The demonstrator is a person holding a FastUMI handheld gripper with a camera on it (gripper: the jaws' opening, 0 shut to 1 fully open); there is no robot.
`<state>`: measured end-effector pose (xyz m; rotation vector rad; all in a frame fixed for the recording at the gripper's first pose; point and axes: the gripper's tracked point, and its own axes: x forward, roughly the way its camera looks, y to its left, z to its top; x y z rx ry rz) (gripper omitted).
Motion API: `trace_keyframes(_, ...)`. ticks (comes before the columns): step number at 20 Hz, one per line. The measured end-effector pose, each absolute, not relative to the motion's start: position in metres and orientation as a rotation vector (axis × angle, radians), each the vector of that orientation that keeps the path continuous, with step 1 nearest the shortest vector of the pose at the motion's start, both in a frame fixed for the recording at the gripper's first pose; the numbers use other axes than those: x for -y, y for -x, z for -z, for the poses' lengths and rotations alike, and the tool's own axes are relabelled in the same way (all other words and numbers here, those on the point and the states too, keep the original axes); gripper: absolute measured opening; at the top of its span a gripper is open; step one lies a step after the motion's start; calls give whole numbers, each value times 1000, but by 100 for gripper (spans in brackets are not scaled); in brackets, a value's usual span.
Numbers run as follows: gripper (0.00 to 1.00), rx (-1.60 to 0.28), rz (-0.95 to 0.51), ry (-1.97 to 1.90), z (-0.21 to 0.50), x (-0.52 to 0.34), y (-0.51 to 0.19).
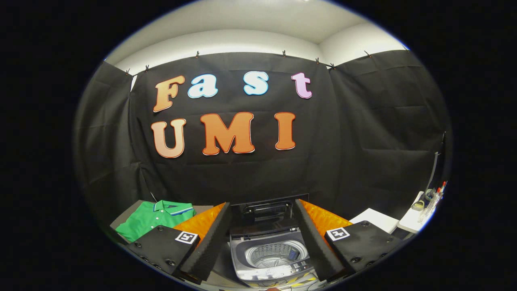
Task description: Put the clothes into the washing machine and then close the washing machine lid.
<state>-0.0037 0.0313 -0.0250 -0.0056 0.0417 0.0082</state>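
Observation:
A small top-loading washing machine (271, 258) stands just ahead of my gripper (262, 234), framed between the two fingers. Its lid (266, 211) is raised upright at the back, and the metal drum (274, 254) lies bare. A folded green polo shirt (155, 218) with a striped collar lies on a grey surface (127, 215) beyond the left finger (210, 238), well apart from it. The right finger (315, 238) stands beside the machine's right side. The fingers are spread wide with nothing held between them.
White tables (377, 220) sit to the right of the machine; the farther one carries a holder with pens (432, 198). Black cloth walls close the booth behind and on both sides. Striped yellow-black tape (301, 281) marks the surface in front of the machine.

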Motion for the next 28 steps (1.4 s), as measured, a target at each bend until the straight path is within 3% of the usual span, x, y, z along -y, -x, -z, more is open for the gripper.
trace_keyframes(8,99,-124,-93,3,60,-105,6)
trace_keyframes(16,99,-242,-295,98,105,-247,-3)
trace_keyframes(28,99,-509,-306,55,207,-336,-50)
